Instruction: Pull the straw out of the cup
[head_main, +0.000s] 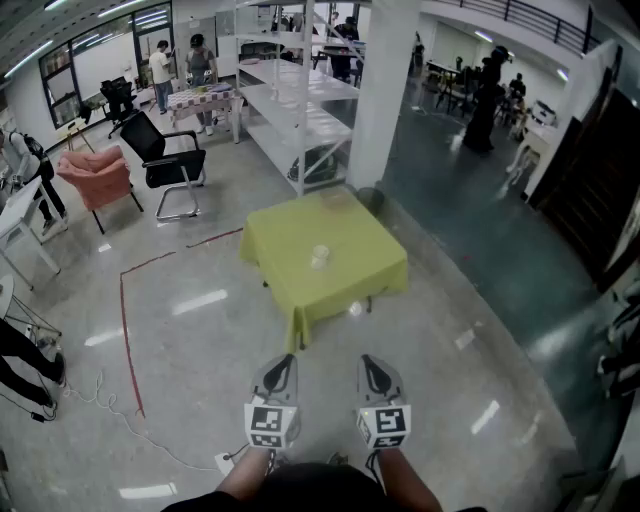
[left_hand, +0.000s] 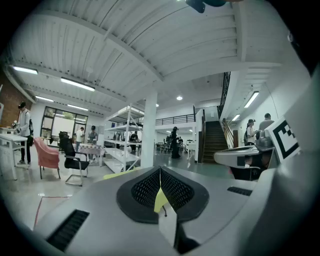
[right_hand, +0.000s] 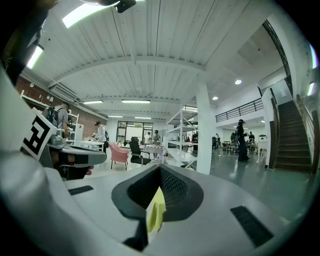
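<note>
A small clear cup (head_main: 320, 257) stands near the middle of a square table under a yellow-green cloth (head_main: 360, 260), some way ahead of me. At this distance I cannot make out a straw in it. Both grippers are held low and close to my body, well short of the table. My left gripper (head_main: 288, 360) and my right gripper (head_main: 368, 360) sit side by side, both shut and holding nothing. In the left gripper view the jaws (left_hand: 160, 174) meet at a thin seam with a sliver of the cloth (left_hand: 161, 200) showing behind. The right gripper view (right_hand: 160, 172) shows the same.
A white pillar (head_main: 385, 90) and white shelving (head_main: 300, 100) stand behind the table. A black office chair (head_main: 168, 160) and a pink chair (head_main: 95, 178) are at the far left. Red tape (head_main: 125, 310) and a cable (head_main: 110, 405) lie on the glossy floor. People stand far back.
</note>
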